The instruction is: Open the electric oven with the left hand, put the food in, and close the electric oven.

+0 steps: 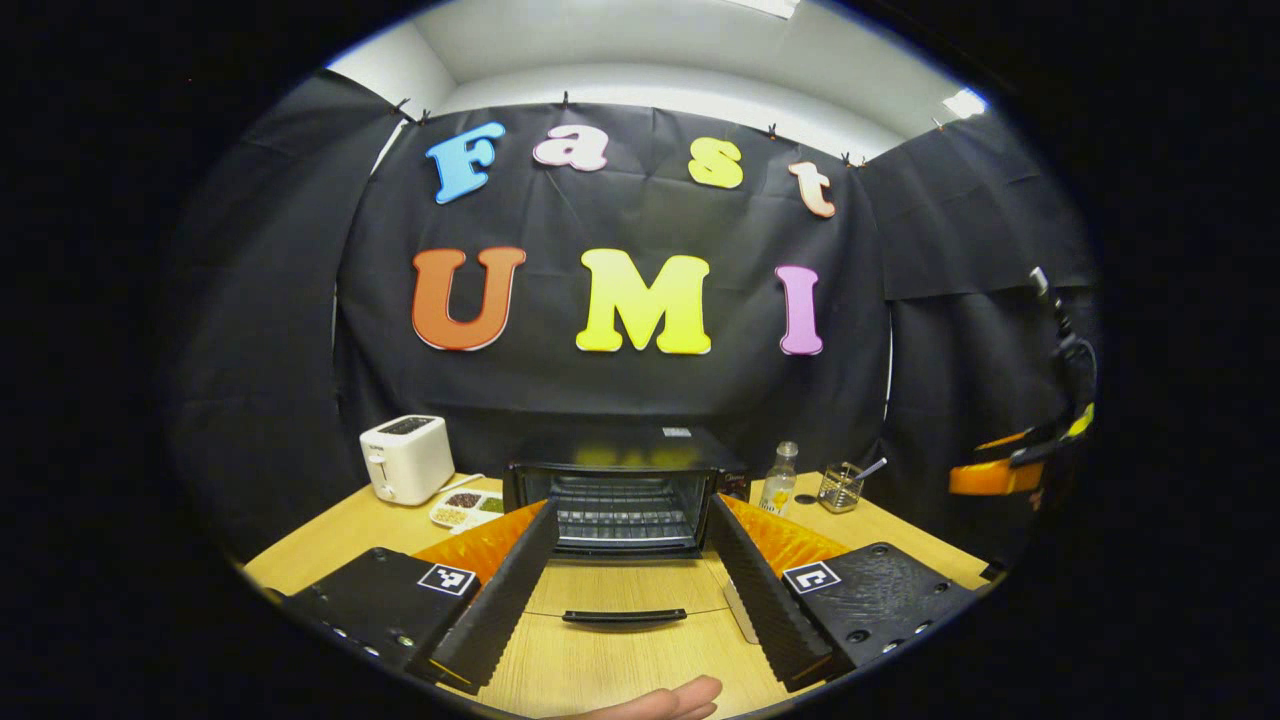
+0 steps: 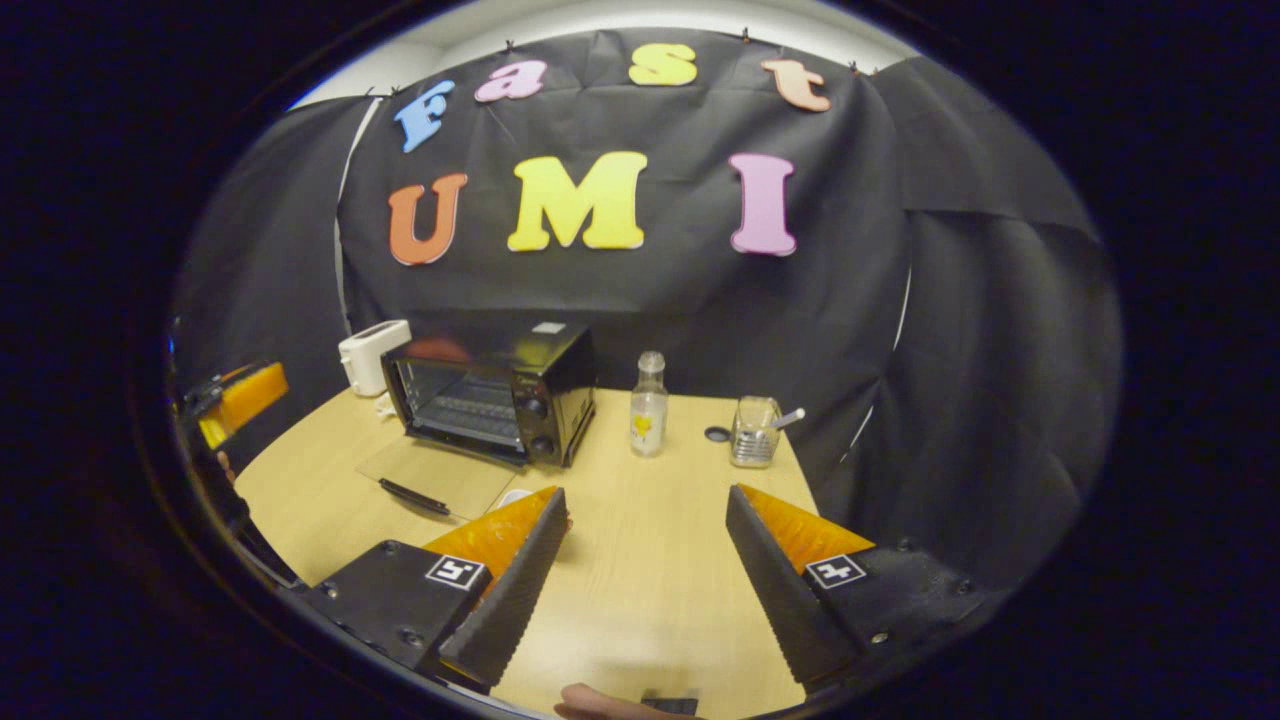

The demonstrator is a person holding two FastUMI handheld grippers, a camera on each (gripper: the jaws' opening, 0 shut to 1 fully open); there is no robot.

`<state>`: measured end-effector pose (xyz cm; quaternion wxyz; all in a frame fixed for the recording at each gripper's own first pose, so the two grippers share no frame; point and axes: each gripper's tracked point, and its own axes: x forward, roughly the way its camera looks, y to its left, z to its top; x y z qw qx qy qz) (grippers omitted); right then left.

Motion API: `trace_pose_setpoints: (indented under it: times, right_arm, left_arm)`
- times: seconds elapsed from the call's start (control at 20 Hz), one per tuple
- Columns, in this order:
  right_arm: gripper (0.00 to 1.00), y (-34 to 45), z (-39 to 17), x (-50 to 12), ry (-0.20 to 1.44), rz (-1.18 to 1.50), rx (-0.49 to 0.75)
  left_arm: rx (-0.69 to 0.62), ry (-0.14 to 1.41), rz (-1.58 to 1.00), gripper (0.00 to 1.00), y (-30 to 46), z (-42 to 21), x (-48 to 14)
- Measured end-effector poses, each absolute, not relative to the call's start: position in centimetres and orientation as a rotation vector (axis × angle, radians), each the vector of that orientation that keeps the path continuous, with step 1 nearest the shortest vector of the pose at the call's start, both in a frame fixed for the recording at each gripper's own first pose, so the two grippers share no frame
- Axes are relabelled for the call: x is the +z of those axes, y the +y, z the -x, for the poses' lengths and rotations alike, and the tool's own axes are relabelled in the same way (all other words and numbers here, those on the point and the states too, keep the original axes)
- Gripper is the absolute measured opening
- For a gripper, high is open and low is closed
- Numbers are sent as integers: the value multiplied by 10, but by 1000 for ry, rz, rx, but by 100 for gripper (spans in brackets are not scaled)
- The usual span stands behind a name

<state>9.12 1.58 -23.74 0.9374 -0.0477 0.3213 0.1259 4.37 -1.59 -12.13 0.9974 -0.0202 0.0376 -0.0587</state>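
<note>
Black, the electric oven [image 1: 622,490] stands at the back of the wooden table [image 1: 330,540] with its glass door [image 1: 620,590] lying flat open. Both the left gripper [image 1: 625,600] and the right gripper [image 2: 645,580] are spread wide and hold nothing. Right gripper view adds the oven's side knobs [image 2: 535,425]; no writing is readable.

The booth was enclosed by black cloth [image 1: 620,390] hung as the far wall, pinned along its top edge by small clips, with further black panels draped at the left and right sides. Above the cloth, a white wall and ceiling [image 1: 640,60] were seen, and a bright ceiling light [image 1: 965,102] was caught at the upper right. A pale strip of wall was exposed in a gap between cloth panels at the left. A light wooden table [image 2: 660,560] was set against the far cloth, its top evenly lit with soft reflections.
</note>
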Motion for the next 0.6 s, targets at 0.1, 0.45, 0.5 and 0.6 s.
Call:
trace_pose_setpoints:
  times: [0.1, 0.45, 0.5, 0.6]
  right_arm:
    - [100, 18, -108, -267, 751, 39, 265]
    - [93, 74, -128, -359, 1036, -180, 453]
    - [91, 81, -128, -367, 1056, -207, 483]
    - [81, 93, -128, -379, 1099, -289, 521]
  left_arm:
    - [-113, 37, 42, 96, -16, -23, -100]
    - [-143, -1, 69, 96, -23, 32, -77]
    - [-137, -12, 47, 96, -23, 35, -75]
    - [-124, -14, 6, 96, -23, 39, -76]
